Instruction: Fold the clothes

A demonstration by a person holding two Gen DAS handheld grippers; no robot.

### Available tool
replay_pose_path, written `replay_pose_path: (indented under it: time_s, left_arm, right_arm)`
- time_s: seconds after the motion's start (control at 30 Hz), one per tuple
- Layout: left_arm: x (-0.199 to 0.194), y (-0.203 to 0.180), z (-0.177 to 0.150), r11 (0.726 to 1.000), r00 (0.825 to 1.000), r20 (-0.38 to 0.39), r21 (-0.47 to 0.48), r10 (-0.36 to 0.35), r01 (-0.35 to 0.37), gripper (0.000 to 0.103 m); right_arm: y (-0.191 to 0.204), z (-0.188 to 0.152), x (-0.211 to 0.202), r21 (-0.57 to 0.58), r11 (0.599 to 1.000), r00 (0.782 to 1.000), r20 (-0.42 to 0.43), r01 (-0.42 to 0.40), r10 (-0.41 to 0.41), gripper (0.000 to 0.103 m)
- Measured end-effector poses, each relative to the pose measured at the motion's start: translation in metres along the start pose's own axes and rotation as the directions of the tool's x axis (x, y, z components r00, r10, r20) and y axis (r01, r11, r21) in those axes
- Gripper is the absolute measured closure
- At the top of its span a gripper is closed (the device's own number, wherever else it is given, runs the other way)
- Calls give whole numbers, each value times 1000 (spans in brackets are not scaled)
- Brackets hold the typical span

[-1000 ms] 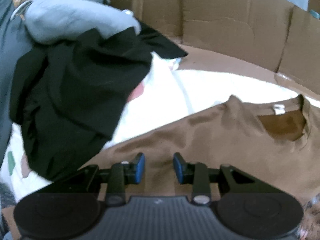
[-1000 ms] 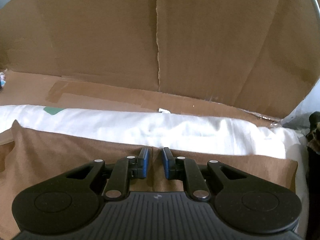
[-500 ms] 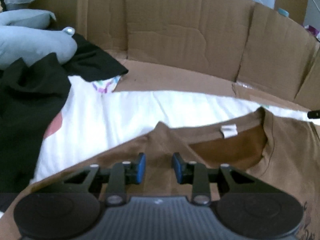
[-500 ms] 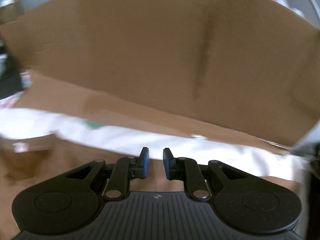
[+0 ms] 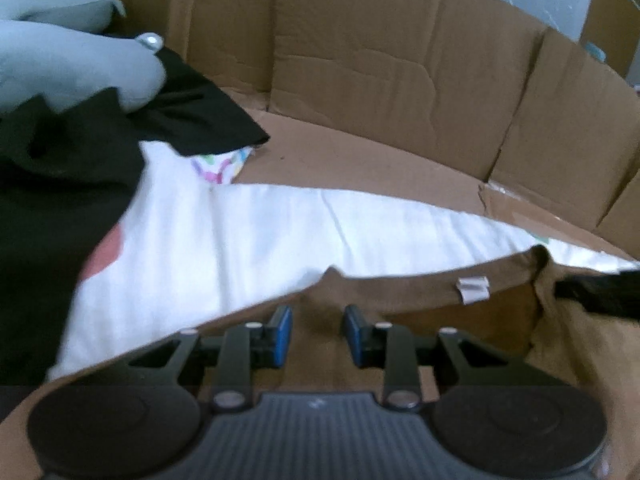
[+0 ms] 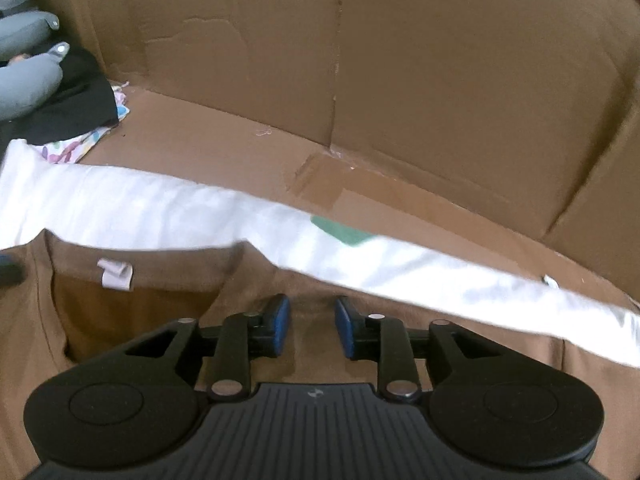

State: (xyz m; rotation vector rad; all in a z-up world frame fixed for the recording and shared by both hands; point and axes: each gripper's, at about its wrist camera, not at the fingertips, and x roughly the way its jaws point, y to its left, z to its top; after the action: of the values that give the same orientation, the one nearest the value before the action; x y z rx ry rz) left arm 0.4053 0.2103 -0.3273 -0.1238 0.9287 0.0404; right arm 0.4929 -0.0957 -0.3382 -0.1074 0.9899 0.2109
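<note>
Cardboard walls (image 6: 440, 80) back a flat brown shirt (image 6: 168, 320) (collar tag up); both claws apart, right (image 6: 310, 326) opening.

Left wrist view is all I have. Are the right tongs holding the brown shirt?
Observer: No. The right tongs are over the brown shirt, just right of the collar. The jaws are opening. Fabric shows between the pads but isn't pinched.
Operator: What lies beyond the shirt on that side?
Observer: The white cloth runs on past the shirt's far edge, and it has a green patch.
Operator: Anything on the box floor behind it?
Observer: A strip of tape is stuck to the cardboard.
</note>
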Motion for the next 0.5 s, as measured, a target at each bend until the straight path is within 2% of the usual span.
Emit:
replay_pose_path:
  time_s: [0.13,0.27,0.33,0.4,0.5]
  left_arm:
    - [-38,22,-14,1000,1000,3,13,29,-29,72]
    - [-77,46,-30,996,997,21,33,78,-78,72]
    - [-89,57,-38,992,993,33,59,110,-112,72]
    - [-98,68,-44,988,990,43,74,136,-138,72]
    - [-100,81,-48,986,988,39,68,150,-153,72]
  right_arm:
    - [-7,6,-12,22,1000,999,48,-2,1,69]
    - [-13,-3,-37,46,997,995,83,-66,62,69]
    - [-11,-11,-50,29,995,992,87,-90,88,68]
    - [-12,-24,-64,1,995,990,98,-102,101,62]
    - [-25,-38,-71,-18,997,991,105,-81,83,59]
